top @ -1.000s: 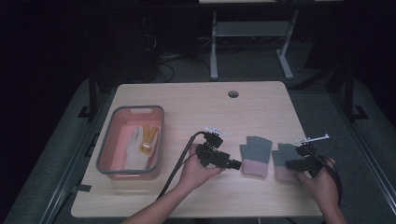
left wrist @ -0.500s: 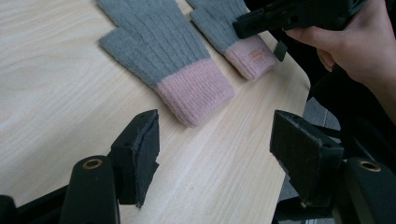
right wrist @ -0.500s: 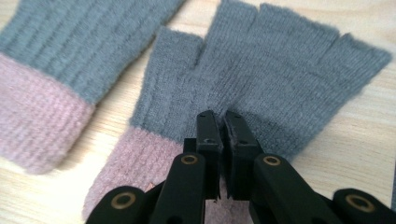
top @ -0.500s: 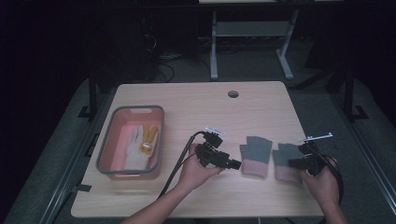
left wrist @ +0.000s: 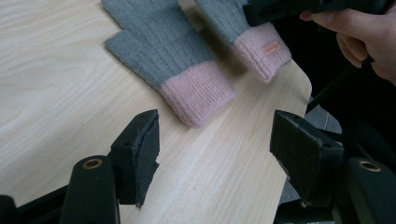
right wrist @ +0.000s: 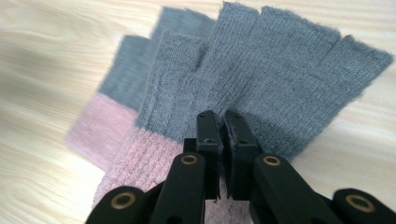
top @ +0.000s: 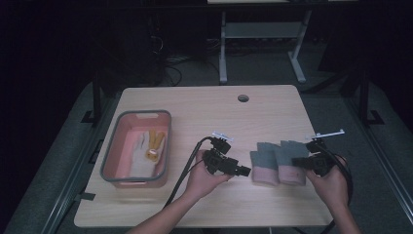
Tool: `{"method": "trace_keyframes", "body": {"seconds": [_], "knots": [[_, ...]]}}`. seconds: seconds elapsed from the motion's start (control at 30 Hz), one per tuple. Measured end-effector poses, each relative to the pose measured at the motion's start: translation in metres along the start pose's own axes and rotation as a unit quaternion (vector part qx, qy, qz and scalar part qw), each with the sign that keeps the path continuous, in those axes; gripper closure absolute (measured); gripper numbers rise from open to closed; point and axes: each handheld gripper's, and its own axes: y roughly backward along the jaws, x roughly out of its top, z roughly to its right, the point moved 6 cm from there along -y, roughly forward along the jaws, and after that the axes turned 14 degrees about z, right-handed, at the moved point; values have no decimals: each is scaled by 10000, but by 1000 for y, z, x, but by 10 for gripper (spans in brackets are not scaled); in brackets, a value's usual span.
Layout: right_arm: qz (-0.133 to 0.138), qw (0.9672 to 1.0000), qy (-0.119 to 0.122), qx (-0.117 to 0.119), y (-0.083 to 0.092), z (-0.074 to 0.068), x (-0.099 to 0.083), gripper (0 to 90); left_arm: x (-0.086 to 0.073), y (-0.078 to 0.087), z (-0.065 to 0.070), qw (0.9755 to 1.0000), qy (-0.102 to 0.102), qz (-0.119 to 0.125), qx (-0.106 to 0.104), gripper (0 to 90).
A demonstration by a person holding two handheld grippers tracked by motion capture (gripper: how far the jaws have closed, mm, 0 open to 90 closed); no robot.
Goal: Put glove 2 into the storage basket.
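On the wooden table point(top: 204, 109) the right glove point(right wrist: 261, 74) is pinched by the closed right gripper point(right wrist: 219, 122), while the left glove point(left wrist: 163, 51) lies just ahead of the spread, empty left gripper point(left wrist: 215, 140).

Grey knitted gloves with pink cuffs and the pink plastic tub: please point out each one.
Left grey knitted glove with pink cuff point(left wrist: 196, 91), left gripper view, on its pink cuff.
Right grey knitted glove with pink cuff point(right wrist: 280, 79), right gripper view, on its grey palm.
Pink plastic tub point(top: 111, 151), high view, on its left wall.
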Motion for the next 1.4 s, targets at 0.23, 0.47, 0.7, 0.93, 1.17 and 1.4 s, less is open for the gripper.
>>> {"method": "trace_keyframes", "body": {"seconds": [0.23, 0.47, 0.7, 0.93, 1.17, 1.4], "knots": [[-31, 9997, 83, 209, -18, -26, 10, 859, -2, 1, -4, 10000, 57, 3, 38, 334], [-213, 9993, 155, 247, -37, -43, 11, 858, -5, -1, -7, 9999, 80, -26, 68, 334], [-319, 9992, 131, 202, -50, -48, 9, 854, -4, -1, -7, 9999, 119, 60, 55, 340], [-250, 9994, -23, 247, -52, -46, 7, 786, -8, -9, -8, 9998, 192, -1, 58, 339], [-61, 9987, -269, 418, -40, -37, 8, 697, -8, -20, -6, 9996, 290, 16, 40, 339], [56, 9983, -350, 467, -36, -26, 2, 616, -7, -33, -4, 9989, 448, 50, 84, 351]]}}
